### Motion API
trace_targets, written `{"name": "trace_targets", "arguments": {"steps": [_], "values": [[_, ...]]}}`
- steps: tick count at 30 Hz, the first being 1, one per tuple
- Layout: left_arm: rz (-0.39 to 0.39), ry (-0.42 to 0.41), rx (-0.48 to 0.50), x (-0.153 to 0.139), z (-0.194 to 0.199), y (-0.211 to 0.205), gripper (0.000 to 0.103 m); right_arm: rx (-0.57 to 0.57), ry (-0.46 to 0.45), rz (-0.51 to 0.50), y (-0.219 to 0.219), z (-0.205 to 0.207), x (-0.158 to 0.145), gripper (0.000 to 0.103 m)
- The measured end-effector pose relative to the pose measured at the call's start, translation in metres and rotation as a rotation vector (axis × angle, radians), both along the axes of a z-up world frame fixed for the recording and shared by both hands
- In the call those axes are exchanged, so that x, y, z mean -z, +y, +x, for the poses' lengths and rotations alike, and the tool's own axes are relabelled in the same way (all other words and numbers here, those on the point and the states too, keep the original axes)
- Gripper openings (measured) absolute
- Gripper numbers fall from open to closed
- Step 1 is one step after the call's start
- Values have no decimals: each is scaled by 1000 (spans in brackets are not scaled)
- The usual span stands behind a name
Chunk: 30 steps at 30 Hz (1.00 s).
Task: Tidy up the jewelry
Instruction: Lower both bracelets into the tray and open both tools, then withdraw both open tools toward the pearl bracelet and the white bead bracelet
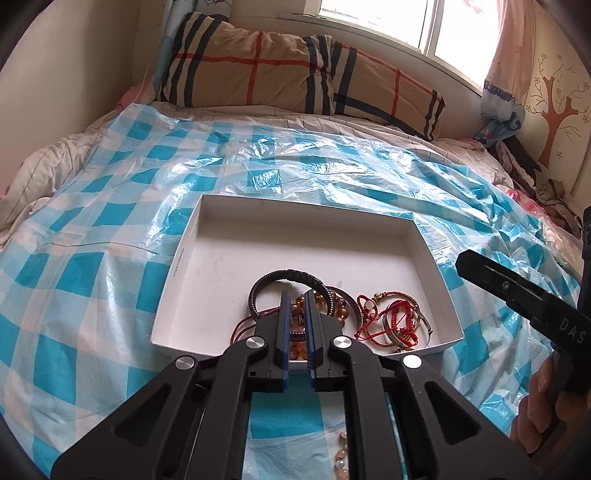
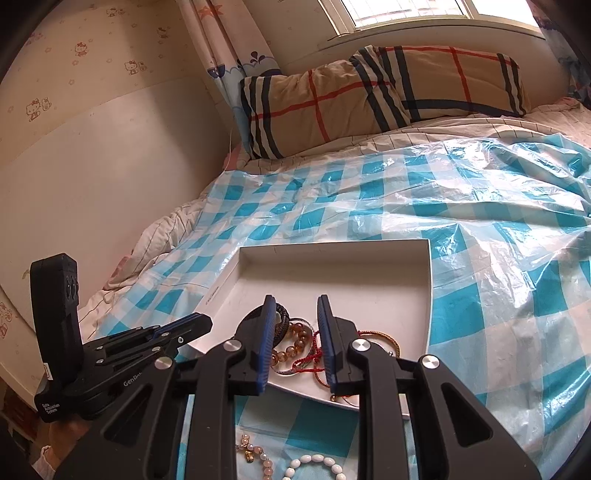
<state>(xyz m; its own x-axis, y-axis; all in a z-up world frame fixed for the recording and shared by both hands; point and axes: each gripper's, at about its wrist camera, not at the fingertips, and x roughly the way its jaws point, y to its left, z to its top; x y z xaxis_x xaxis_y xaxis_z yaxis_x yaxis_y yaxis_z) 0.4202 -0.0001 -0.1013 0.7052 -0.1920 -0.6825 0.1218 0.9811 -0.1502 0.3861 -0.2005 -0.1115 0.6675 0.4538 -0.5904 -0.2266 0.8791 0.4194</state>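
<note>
A shallow white box (image 1: 192,258) lies on a blue-checked plastic sheet (image 1: 92,266) spread over a bed. Its near part holds a black braided bracelet (image 1: 288,275), an amber bead bracelet (image 2: 291,343), red cord bracelets (image 1: 388,321) and a metal bangle (image 1: 423,321). My left gripper (image 1: 296,295) hovers over the box's near edge, jaws shut, with nothing seen held; the right wrist view shows it side-on (image 2: 201,323). My right gripper (image 2: 295,301) hangs above the pile, jaws apart and touching nothing. On the sheet in front of the box lie a white bead bracelet (image 2: 314,461) and a gold-and-pearl strand (image 2: 255,450).
A plaid pillow (image 1: 288,70) lies at the head of the bed under a window (image 1: 406,22). A wall (image 2: 92,166) runs along one side. Crumpled clothes (image 1: 554,199) are heaped at the far right. A hand (image 1: 535,406) holds the right gripper's handle.
</note>
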Motion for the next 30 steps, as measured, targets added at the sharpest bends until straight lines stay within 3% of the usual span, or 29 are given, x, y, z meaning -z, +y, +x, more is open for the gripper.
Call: {"name": "trace_targets", "arguments": {"steps": [16, 23, 30], "values": [[37, 27, 27, 2, -40, -2, 8, -15, 56, -5, -7, -32, 6, 25], [89, 89, 114, 22, -67, -19, 29, -38, 122, -45, -2, -52, 23, 27], [126, 153, 177, 46, -82, -35, 31, -49, 221, -108, 0, -67, 53, 27]]}}
